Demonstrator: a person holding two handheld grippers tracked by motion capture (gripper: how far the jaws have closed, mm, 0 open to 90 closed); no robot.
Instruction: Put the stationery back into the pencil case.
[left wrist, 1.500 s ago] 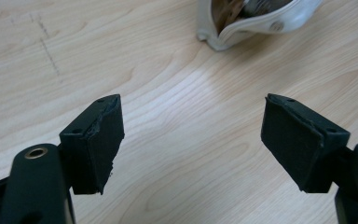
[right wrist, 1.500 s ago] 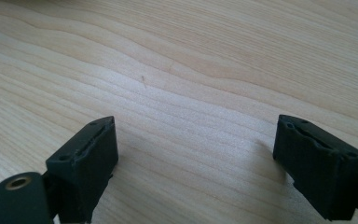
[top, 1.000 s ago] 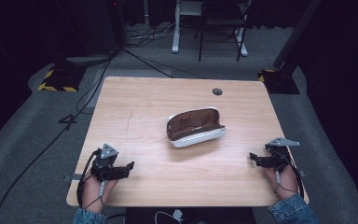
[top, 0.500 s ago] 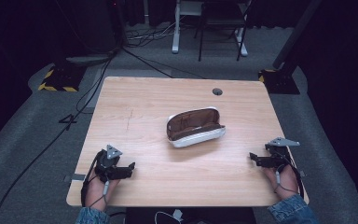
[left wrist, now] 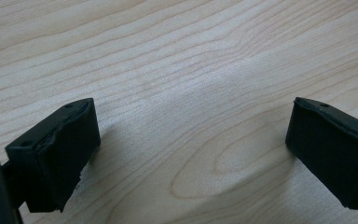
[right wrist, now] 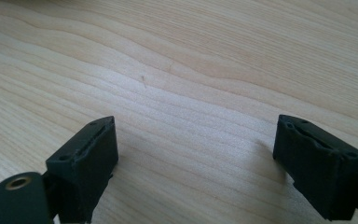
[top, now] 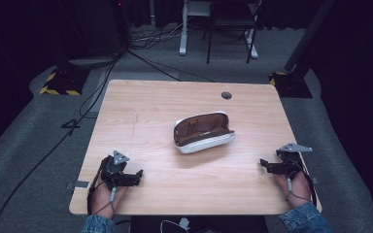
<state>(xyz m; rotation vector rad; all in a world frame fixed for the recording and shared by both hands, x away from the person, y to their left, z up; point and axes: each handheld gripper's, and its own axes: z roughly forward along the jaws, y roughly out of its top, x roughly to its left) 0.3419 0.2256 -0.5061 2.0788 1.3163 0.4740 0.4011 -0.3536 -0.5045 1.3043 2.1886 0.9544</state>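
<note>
Glasses case (top: pixel 204 132) is lying open at the middle of the tabletop (top: pixel 150 111), well apart from both grippers. Left gripper (top: pixel 137 177) and right gripper (top: pixel 263 165) are resting near the front corners, fingers (left wrist: pixel 56 154) spread and grasping nothing. Both should be approaching slowly from either end, one bracing the shell while the other is pressing the lid.

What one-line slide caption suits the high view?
Open glasses case at the centre of a wooden table, left gripper and right gripper open near its front corners.
</note>
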